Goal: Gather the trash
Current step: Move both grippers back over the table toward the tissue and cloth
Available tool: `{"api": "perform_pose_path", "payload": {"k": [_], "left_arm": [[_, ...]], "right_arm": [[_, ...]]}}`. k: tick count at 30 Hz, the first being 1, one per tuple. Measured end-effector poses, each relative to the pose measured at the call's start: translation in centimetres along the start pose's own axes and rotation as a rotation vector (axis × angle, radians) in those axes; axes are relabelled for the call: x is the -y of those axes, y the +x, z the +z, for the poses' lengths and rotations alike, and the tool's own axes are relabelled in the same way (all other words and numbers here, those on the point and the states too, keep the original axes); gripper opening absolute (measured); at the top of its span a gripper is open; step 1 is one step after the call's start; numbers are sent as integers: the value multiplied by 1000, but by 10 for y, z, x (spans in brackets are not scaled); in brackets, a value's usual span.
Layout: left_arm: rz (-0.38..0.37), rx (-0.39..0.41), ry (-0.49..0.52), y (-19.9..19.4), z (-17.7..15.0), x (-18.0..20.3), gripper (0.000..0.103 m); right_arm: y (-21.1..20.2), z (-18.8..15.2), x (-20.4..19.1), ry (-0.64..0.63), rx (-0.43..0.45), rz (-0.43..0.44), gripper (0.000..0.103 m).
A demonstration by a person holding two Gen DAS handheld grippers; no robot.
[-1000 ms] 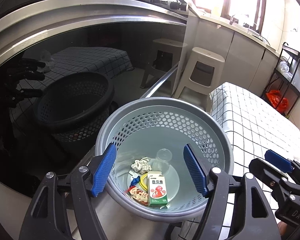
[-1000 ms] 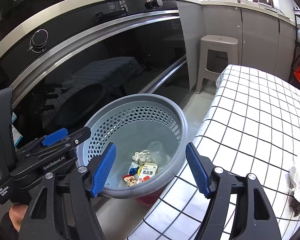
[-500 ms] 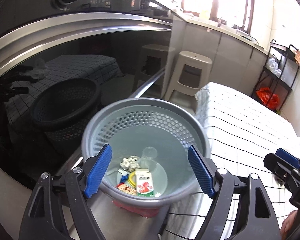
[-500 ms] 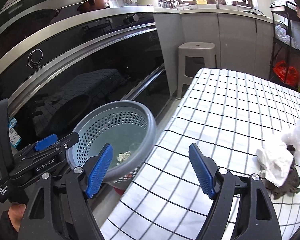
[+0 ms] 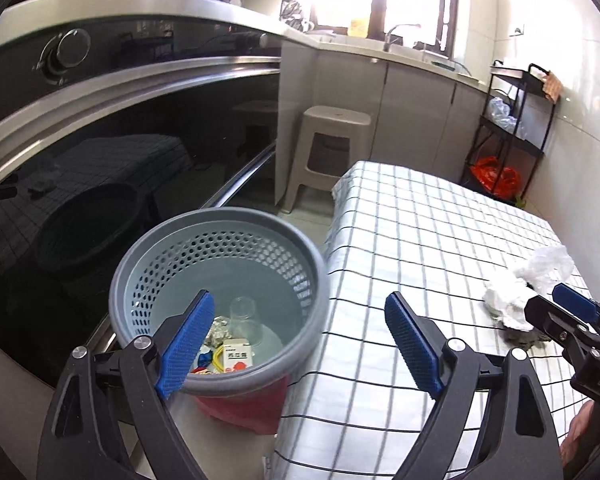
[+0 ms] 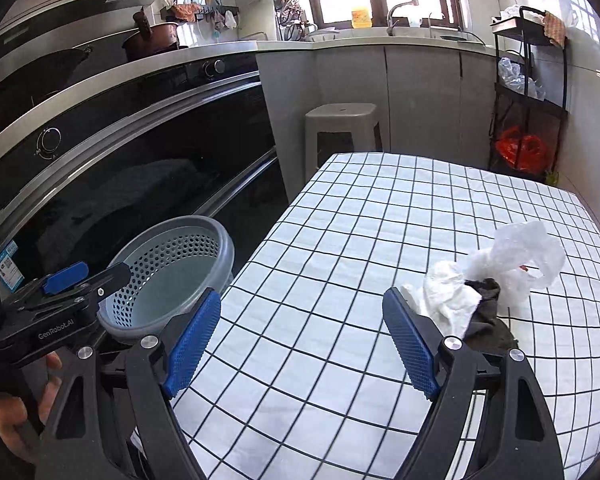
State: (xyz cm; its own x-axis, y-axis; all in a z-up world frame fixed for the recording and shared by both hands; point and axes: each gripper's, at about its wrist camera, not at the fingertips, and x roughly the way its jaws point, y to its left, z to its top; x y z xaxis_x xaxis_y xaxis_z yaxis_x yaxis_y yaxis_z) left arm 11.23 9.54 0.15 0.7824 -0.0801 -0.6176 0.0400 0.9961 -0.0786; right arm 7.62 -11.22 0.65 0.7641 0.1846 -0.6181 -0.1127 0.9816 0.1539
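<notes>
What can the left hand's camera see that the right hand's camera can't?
Only the left wrist view looks down into the grey basket and shows the trash at its bottom: a small carton, a clear cup and crumpled foil.

Only the right wrist view shows the pot on the stove, and the dark cloth plainly.

Both show the checked tablecloth, the white crumpled bag, the stool, and both grippers empty, jaws opening.
</notes>
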Motion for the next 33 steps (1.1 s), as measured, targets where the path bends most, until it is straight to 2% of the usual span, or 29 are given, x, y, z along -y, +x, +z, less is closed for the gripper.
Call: {"api": "perform_pose_path", "payload": {"k": [10, 19, 33], "left_arm": [[-72, -4, 55, -3, -1, 62, 91], [-94, -17, 107, 4, -2, 106, 93], [-144, -8, 166, 18, 14, 156, 95]], "right_arm": [[-30, -4, 60, 52, 37, -72, 80], [-39, -7, 107, 116, 48, -110, 80], [-42, -7, 147, 157, 48, -147, 80]]}}
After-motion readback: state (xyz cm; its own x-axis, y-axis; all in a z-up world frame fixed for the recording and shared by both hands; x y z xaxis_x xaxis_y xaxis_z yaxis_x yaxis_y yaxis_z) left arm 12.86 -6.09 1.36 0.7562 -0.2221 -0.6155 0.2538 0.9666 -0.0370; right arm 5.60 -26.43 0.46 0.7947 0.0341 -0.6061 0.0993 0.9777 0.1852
